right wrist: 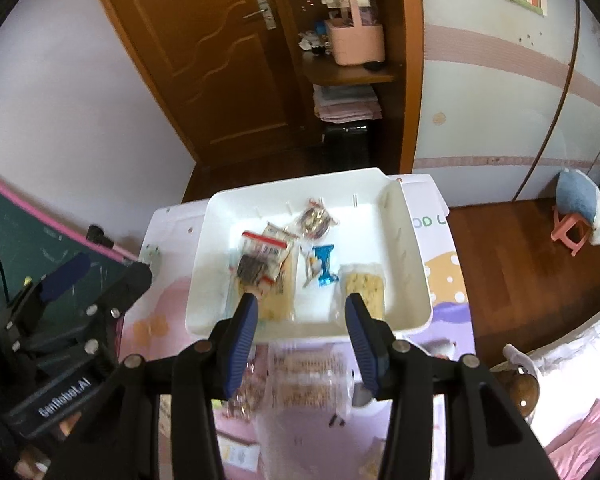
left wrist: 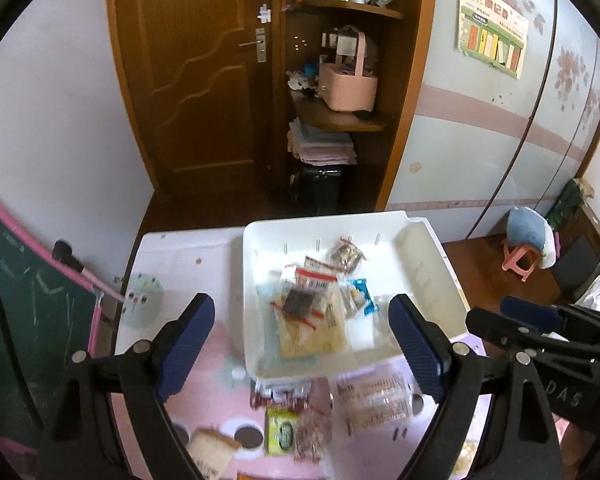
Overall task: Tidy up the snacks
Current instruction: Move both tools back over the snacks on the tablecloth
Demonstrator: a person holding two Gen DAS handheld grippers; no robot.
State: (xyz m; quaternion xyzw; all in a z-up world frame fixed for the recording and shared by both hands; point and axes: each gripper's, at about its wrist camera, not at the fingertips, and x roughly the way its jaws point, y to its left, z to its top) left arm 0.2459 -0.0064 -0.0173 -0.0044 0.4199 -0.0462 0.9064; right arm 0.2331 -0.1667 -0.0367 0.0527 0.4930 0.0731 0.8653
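Care is advised: with both the left hand-held gripper [left wrist: 302, 344] and right hand-held gripper [right wrist: 302, 344] spread apart and empty, the clear packet [right wrist: 310, 376] on the tabletop [left wrist: 172, 248] should be pinched by one edge and carried over the white tray [right wrist: 410, 248] rim.

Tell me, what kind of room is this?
Probably a bedroom in a home: a wooden door, corner shelves with folded towels and a pink basket, and a small table holding a white snack tray.

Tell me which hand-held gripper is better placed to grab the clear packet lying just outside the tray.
Probably the right hand-held gripper: open, empty, and the clear packet sits right between its fingers. The left hand-held gripper, also open, has it off-centre, toward its right finger.
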